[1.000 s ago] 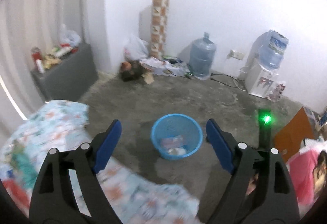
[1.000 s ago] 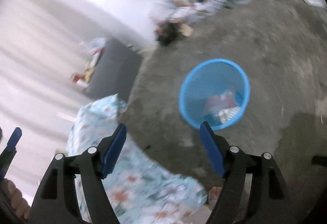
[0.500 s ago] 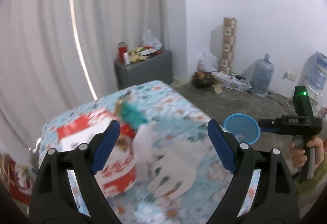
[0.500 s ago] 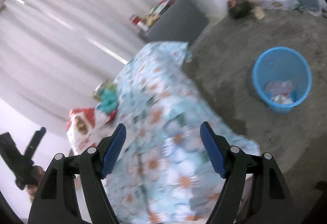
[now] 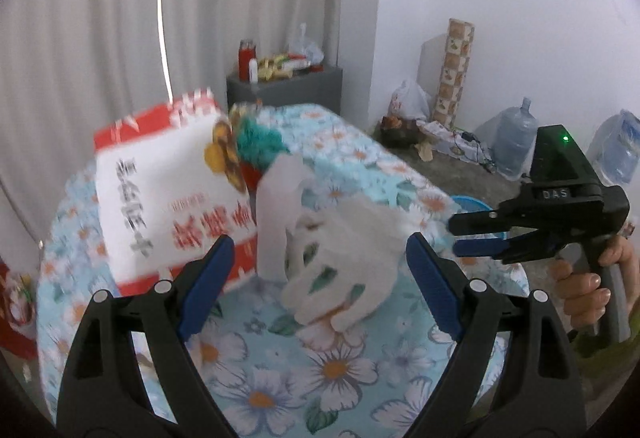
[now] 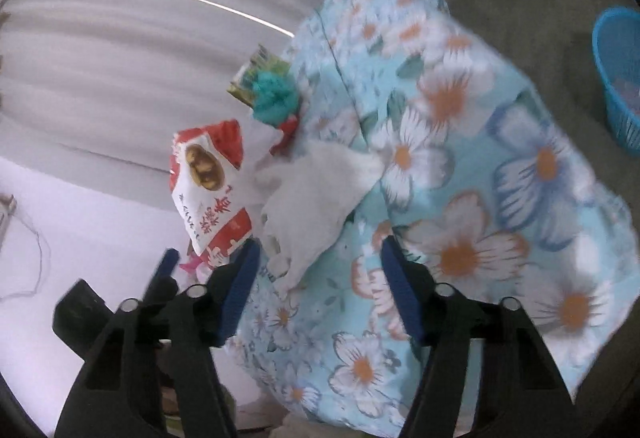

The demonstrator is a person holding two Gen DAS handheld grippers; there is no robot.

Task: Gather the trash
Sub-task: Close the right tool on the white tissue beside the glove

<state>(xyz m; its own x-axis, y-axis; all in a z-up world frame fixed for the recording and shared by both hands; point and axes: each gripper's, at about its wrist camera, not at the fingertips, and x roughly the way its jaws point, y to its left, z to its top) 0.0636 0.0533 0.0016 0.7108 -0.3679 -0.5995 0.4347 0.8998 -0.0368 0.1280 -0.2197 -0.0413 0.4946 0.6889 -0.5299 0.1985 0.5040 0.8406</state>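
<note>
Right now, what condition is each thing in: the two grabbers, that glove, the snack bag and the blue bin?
Left gripper: open, empty, aimed at the glove.
Right gripper: open, empty, jaws just been closing.
White glove: lying limp on the flowered cloth.
Red-and-white snack bag: lying beside the glove, not gripped.
Teal wad: crumpled, on the cloth.
Blue basket: upright on the floor.

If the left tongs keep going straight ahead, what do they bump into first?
Probably the white glove lying on the flowered cloth. It sits right between the open left tongs, just ahead of them. The picture is blurry, so the exact gap is unclear.
</note>
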